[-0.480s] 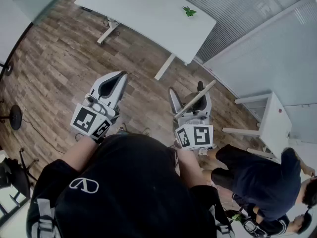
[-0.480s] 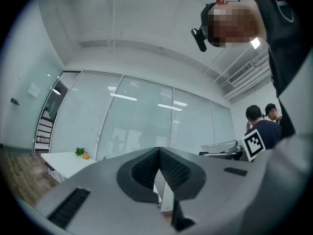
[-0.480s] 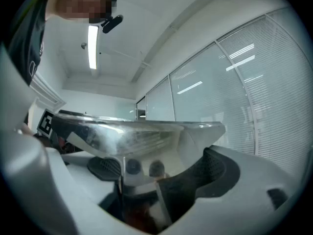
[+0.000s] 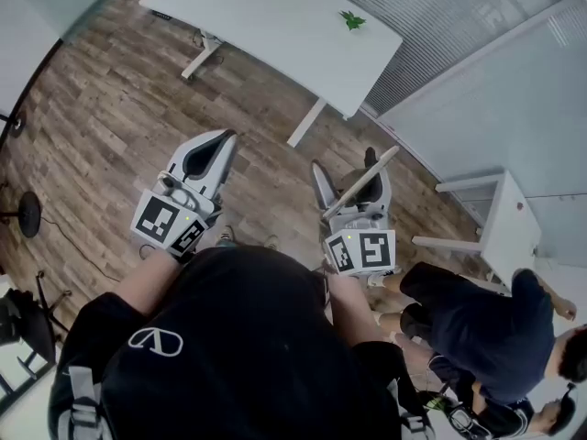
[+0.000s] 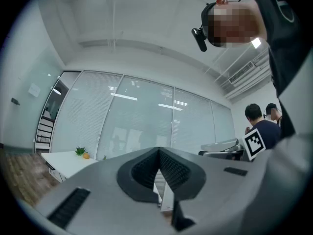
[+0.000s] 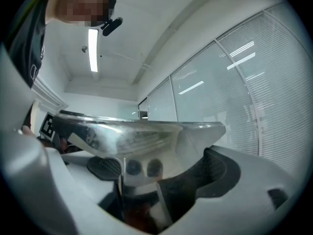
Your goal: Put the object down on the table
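In the head view my right gripper (image 4: 347, 172) is held up over the wooden floor, shut on a long flat bar-like object (image 4: 378, 169) that slants up to the right past the jaws. The right gripper view shows this object (image 6: 142, 136) as a wide shiny metal piece across the jaws of my right gripper (image 6: 159, 173), with two dark round spots on it. My left gripper (image 4: 220, 145) sits level with it to the left, and its jaws meet with nothing between them (image 5: 159, 153). The white table (image 4: 275, 26) stands well ahead of both grippers.
A small green plant (image 4: 350, 19) sits on the white table near the glass wall with blinds. A white side table (image 4: 500, 218) stands at the right. A person in dark clothes (image 4: 486, 333) crouches at the lower right. A black stand base (image 4: 20, 216) is at the left.
Both grippers hold still. The person at the lower right has shifted slightly.
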